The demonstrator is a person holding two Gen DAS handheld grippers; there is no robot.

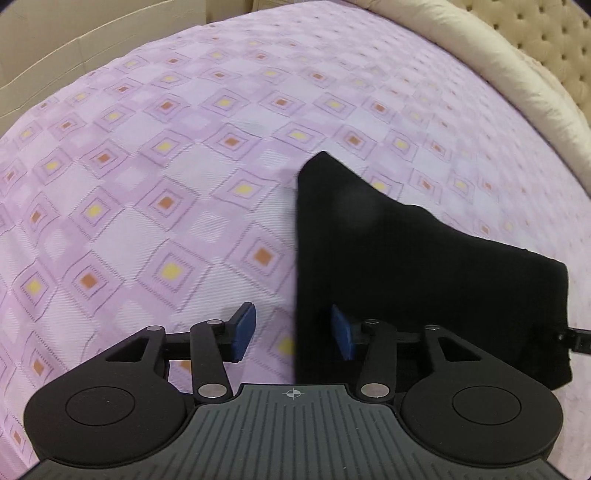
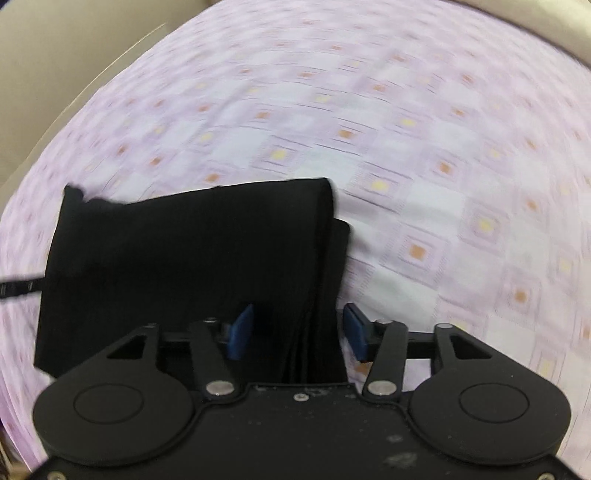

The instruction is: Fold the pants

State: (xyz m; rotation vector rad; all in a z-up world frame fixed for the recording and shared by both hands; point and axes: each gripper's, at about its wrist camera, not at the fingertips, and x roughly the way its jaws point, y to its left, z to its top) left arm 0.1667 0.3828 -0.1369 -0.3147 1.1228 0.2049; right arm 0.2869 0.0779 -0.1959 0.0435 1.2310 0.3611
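Pants (image 1: 424,266): one pair, black, lying folded into a compact stack on the bedspread (image 1: 147,184). Right wrist view is showing several layers stacked at the fold's right edge, one lower layer sticking out slightly past the upper one; fabric is reading as plain matte black, with no detail resolvable. Far left corner is looking slightly ragged.

Count, largest first: one lilac bedspread patterned with nested squares with yellow and orange centres; one cream bolster or rolled cover (image 1: 491,62) along the far right edge; one tufted beige headboard (image 1: 554,33) behind it; one pair of pants; two grippers.

Left gripper (image 1: 293,334) is hanging over the left edge of the stack, blue pads standing apart; the right pad is sitting over the black cloth, the left pad over bare bedspread, neither pressing on anything. Right gripper (image 2: 297,330) is hovering at the stack's layered right edge, pads likewise apart, the cloth edge lying between them unclamped. Each view is catching a black sliver of the other gripper at the frame's side.

Right wrist view is motion-blurred. Nothing is lying on top of the pants.
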